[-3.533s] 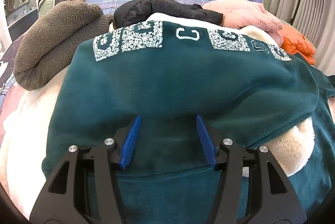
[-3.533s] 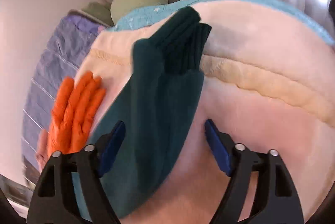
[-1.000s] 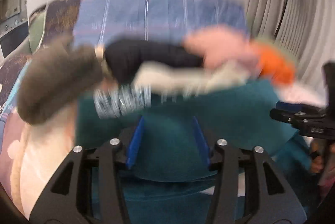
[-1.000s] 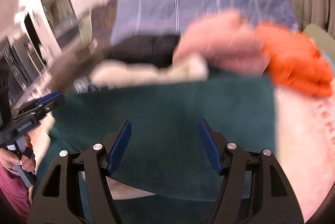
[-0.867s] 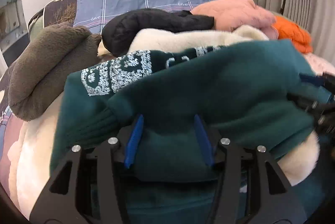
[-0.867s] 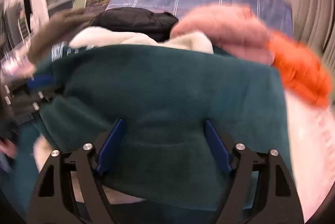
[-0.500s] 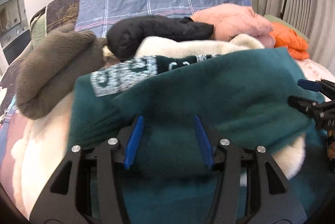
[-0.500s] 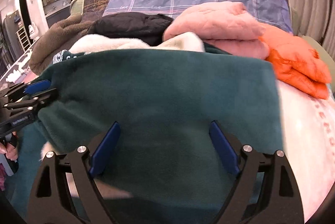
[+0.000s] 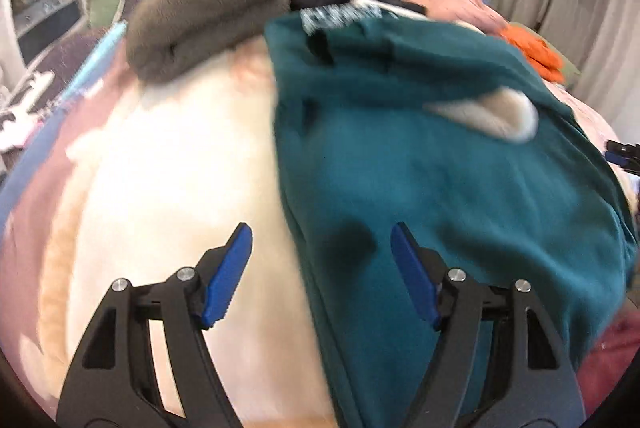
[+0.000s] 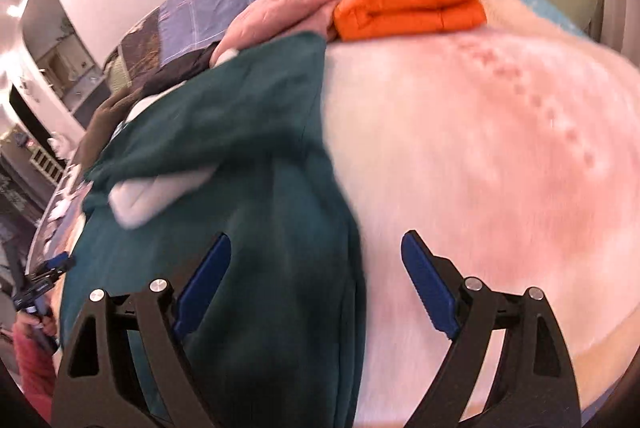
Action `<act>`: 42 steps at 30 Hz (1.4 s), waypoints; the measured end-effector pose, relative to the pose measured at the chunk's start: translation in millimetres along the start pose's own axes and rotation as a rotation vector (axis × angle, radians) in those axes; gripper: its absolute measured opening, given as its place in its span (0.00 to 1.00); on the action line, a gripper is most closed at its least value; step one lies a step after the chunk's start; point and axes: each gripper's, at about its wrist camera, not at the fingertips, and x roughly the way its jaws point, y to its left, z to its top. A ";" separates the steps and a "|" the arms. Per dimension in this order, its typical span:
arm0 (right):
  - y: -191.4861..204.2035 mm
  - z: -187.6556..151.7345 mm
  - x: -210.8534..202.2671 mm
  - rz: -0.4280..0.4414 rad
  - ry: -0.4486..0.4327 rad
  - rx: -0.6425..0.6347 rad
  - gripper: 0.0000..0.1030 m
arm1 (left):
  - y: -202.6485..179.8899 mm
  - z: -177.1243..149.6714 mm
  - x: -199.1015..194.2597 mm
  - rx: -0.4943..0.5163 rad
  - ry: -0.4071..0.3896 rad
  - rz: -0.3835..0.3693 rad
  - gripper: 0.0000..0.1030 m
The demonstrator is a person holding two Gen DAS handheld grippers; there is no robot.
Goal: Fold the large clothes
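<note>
The pale fleece blanket (image 9: 168, 164) is lying under everything and filling the ground ahead of both pairs of jaws. On it the dark green sweatshirt (image 9: 460, 168) is resting, part-folded, with a flap of its cream lining showing ahead of the jaws.

The left gripper (image 9: 320, 268) is hanging with its jaws released; they have just been opening, and the sweatshirt's outer side edge is running between them without either pad pressing on it. Blanket is showing under its left pad, green cloth under its right.

The right gripper (image 10: 316, 284) is likewise unclenched and gripping nothing, and its jaws have been widening too. The garment's opposite edge is passing between its pads, green under the left one, blanket under the right.

Judging from this, each hand is lining up on a side hem for the next fold. To do it well, each pair of jaws should be closing over the full thickness of the hem only (the plush blanket beneath could easily be pinched along with it), and both sides should be rising together so the fold is landing square.

Beyond the jaws the folded orange garment (image 10: 408, 2) and the grey fleece pile (image 9: 200, 24) are sitting well clear.
</note>
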 end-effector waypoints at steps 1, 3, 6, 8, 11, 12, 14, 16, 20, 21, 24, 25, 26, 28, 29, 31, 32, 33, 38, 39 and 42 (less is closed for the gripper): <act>-1.3 -7.4 -2.6 0.015 0.005 0.009 0.86 | -3.0 -6.3 -1.0 0.008 0.010 -0.008 0.71; -1.8 -22.3 -6.3 0.038 0.011 0.026 0.85 | -15.0 -16.4 -3.6 0.035 0.020 -0.014 0.71; -4.6 -44.7 -11.9 0.068 0.013 0.047 0.80 | -25.6 -29.4 -14.5 0.043 0.008 -0.061 0.71; -7.3 -62.1 -17.7 0.085 0.008 0.068 0.75 | -29.8 -38.6 -19.0 0.041 0.008 -0.058 0.72; -10.9 -82.5 -32.7 0.117 -0.025 0.086 0.67 | -27.0 -53.2 -26.7 -0.011 0.005 -0.090 0.72; -13.9 -88.2 -38.7 0.135 -0.035 0.098 0.66 | -24.7 -58.6 -29.5 -0.035 0.003 -0.107 0.72; -19.1 -96.2 -49.5 0.167 -0.057 0.126 0.62 | -19.6 -71.0 -37.1 -0.089 -0.008 -0.147 0.72; -21.9 -106.5 -59.4 0.224 -0.061 0.158 0.61 | -15.9 -82.5 -44.3 -0.129 -0.018 -0.182 0.71; -20.4 -122.7 -69.3 0.281 -0.020 0.164 0.61 | -23.8 -100.0 -64.3 -0.106 -0.034 -0.186 0.72; -19.4 -125.6 -69.5 0.282 -0.012 0.162 0.61 | -27.7 -106.1 -67.6 -0.093 -0.025 -0.191 0.73; -13.4 -136.4 -61.9 0.310 0.034 0.158 0.61 | -33.4 -121.8 -68.8 -0.095 -0.003 -0.201 0.73; -11.8 -138.5 -58.6 0.313 0.044 0.160 0.61 | -32.9 -126.6 -68.6 -0.116 -0.002 -0.222 0.73; -10.2 -140.0 -54.5 0.316 0.055 0.164 0.61 | -30.5 -130.9 -66.7 -0.151 -0.003 -0.270 0.72; -5.5 -140.6 -47.9 0.324 0.063 0.180 0.61 | -28.3 -135.4 -63.2 -0.202 -0.008 -0.311 0.66; -3.0 -139.2 -47.2 0.320 0.062 0.176 0.50 | -28.3 -136.1 -63.9 -0.208 -0.018 -0.324 0.59; 1.0 -133.6 -54.0 0.329 0.035 0.170 0.20 | -28.0 -134.6 -68.8 -0.229 -0.049 -0.328 0.26; 0.5 -130.5 -59.5 0.353 0.018 0.182 0.17 | -28.9 -130.4 -74.5 -0.233 -0.072 -0.318 0.24; 0.3 -124.9 -67.2 0.388 -0.010 0.194 0.17 | -29.6 -126.0 -81.6 -0.231 -0.102 -0.319 0.21; 13.0 -76.9 -126.2 0.515 -0.224 0.188 0.13 | -47.9 -84.5 -142.1 -0.118 -0.336 -0.272 0.17; 17.5 -70.6 -135.9 0.525 -0.254 0.172 0.13 | -51.7 -74.7 -154.6 -0.105 -0.377 -0.256 0.17; 34.4 -62.1 -174.1 0.549 -0.359 0.103 0.09 | -56.8 -54.5 -189.3 -0.104 -0.467 -0.252 0.16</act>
